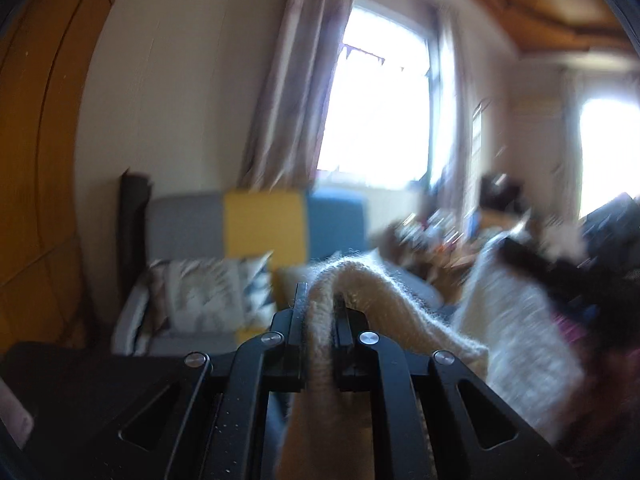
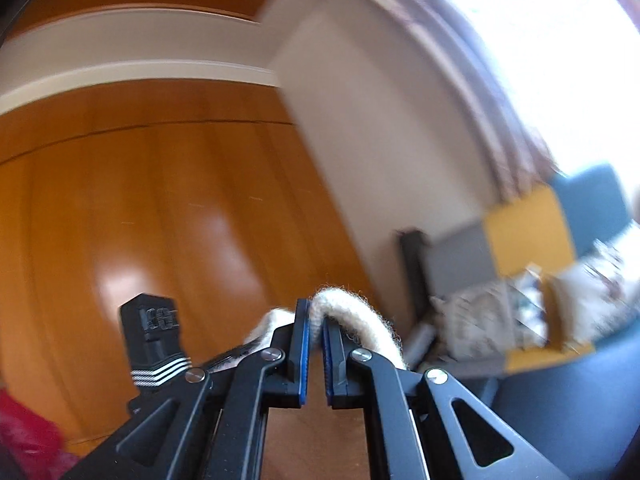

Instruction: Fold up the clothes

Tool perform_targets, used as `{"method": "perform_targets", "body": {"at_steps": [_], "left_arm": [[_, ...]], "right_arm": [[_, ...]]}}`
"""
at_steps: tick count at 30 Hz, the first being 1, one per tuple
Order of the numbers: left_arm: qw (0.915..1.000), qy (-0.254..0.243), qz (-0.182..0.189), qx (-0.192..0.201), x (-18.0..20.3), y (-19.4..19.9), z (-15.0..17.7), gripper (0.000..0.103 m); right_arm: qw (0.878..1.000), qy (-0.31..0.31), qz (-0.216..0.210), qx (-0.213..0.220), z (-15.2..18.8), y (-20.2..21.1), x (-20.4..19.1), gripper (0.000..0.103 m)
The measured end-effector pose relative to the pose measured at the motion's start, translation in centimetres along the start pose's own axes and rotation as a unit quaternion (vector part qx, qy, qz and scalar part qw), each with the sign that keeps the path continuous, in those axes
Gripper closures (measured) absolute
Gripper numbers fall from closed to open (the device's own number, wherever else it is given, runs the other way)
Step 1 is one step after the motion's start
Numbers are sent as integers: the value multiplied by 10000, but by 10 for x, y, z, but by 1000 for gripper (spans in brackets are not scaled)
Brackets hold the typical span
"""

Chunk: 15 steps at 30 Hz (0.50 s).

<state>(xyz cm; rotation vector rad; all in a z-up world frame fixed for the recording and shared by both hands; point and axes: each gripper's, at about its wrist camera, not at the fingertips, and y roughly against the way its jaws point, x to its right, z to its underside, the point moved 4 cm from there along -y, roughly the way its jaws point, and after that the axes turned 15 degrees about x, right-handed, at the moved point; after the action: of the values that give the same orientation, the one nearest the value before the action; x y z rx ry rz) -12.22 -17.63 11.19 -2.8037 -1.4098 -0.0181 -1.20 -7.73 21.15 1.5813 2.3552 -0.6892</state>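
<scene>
Aloft, one fuzzy cream knit garment (image 1: 320,344), pinched at two points: left gripper (image 1: 320,308) clamped on a thick fold, cloth trailing right; right gripper (image 2: 315,320) nearly closed on the garment's edge, which arches over its tips. Behind: grey, yellow and blue sofa (image 1: 256,220) holding a patterned cushion (image 1: 208,296). No containers visible.

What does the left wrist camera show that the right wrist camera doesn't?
Only the left wrist view shows the cluttered table and the cream fuzzy knit garment trailing away towards the right. Only the right wrist view shows the orange wooden wardrobe doors filling the frame. Both show a gripper, left and right, clamped on the knit, plus the grey-yellow-blue sofa.
</scene>
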Motion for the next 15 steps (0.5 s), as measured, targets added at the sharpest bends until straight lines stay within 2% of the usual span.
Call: {"method": "perform_targets", "body": {"at_steps": [4,9,15], "left_arm": [[9971,-42,-331,-690,-20,-65,79,94],[9876,113,-651,-1426,-47,-127,169,94],[9746,-104,-891,-2052,-64,-163,225,94]], "right_arm": [[9949,3,883,-484,47,-28,78,99],[9787,-218,1729,-1086,106,-53,169,99],[9574,-407,2414,-1529,153,-62,268,99]]}}
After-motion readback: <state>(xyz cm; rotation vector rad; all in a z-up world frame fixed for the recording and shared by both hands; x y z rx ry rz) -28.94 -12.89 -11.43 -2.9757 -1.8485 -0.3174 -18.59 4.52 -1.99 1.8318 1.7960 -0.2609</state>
